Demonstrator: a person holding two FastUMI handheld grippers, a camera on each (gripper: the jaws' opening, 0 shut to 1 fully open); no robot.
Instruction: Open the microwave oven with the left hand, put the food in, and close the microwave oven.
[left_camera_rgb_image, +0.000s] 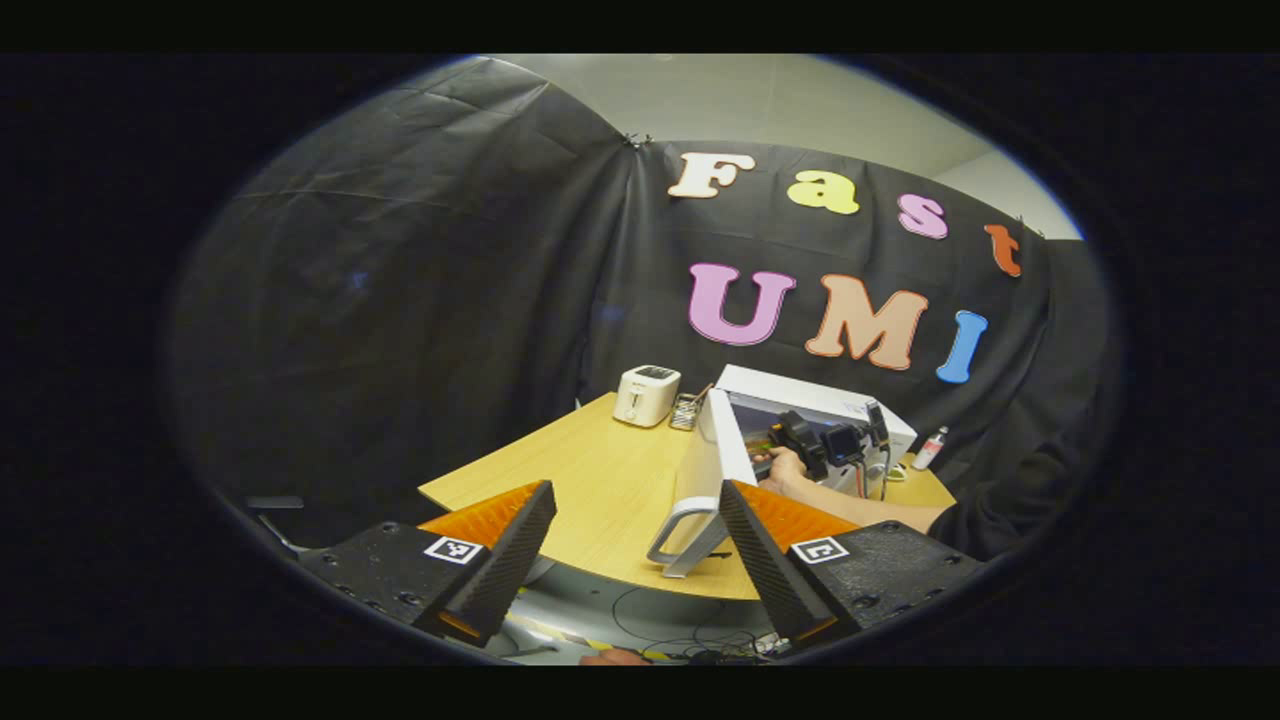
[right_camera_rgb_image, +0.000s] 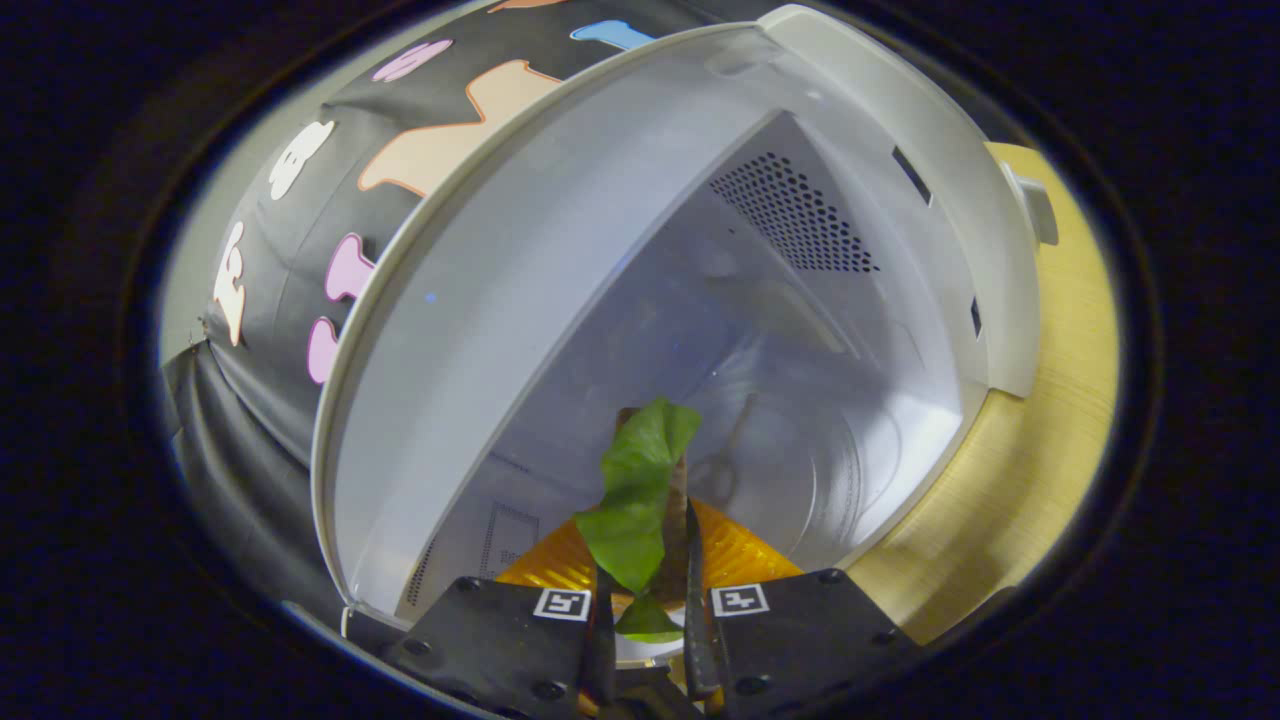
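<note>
The right gripper (right_camera_rgb_image: 645, 590) is reaching inside the open microwave (right_camera_rgb_image: 700, 250) near the surface's (left_camera_rgb_image: 590, 480) far edge, its fingers closing on a leafy green food (right_camera_rgb_image: 635, 500) whose lower part is hidden between them. The left gripper (left_camera_rgb_image: 640, 560) is hanging wide apart, empty, before the door (left_camera_rgb_image: 700, 490).

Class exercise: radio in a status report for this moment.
Left gripper open, clear of door. Right gripper shut on leafy food, inside open microwave. Nothing blocking.
</note>
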